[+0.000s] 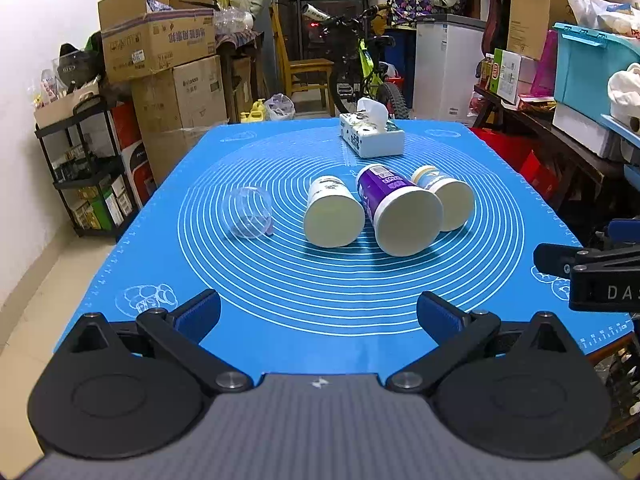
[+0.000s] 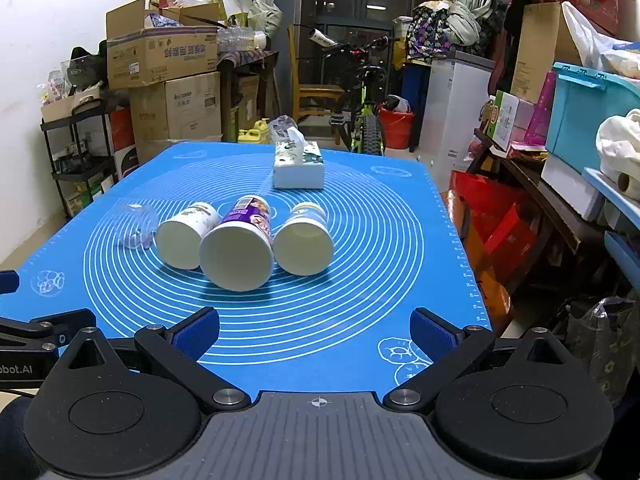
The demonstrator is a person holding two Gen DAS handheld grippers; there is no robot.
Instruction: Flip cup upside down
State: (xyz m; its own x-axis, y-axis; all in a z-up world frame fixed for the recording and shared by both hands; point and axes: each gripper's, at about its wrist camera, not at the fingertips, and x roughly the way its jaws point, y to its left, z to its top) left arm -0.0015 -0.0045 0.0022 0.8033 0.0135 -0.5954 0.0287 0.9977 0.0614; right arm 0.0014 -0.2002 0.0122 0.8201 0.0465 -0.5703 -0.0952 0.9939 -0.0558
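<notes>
Several cups lie on their sides on the blue mat (image 1: pixel 280 300), mouths toward me: a clear plastic cup (image 1: pixel 250 212) at left, a white paper cup (image 1: pixel 332 212), a larger purple cup (image 1: pixel 396 210) and a white-and-blue cup (image 1: pixel 446 196). They also show in the right wrist view: clear cup (image 2: pixel 136 226), white cup (image 2: pixel 186 234), purple cup (image 2: pixel 240 246), white-and-blue cup (image 2: pixel 304 240). My left gripper (image 1: pixel 319 310) is open and empty, near the mat's front edge. My right gripper (image 2: pixel 315 330) is open and empty, also short of the cups.
A tissue box (image 1: pixel 372 134) stands on the mat behind the cups, also in the right wrist view (image 2: pixel 299 168). Cardboard boxes (image 1: pixel 160 40), a black shelf (image 1: pixel 92 168), a bicycle (image 1: pixel 368 68) and a cluttered side table (image 1: pixel 560 128) surround the table.
</notes>
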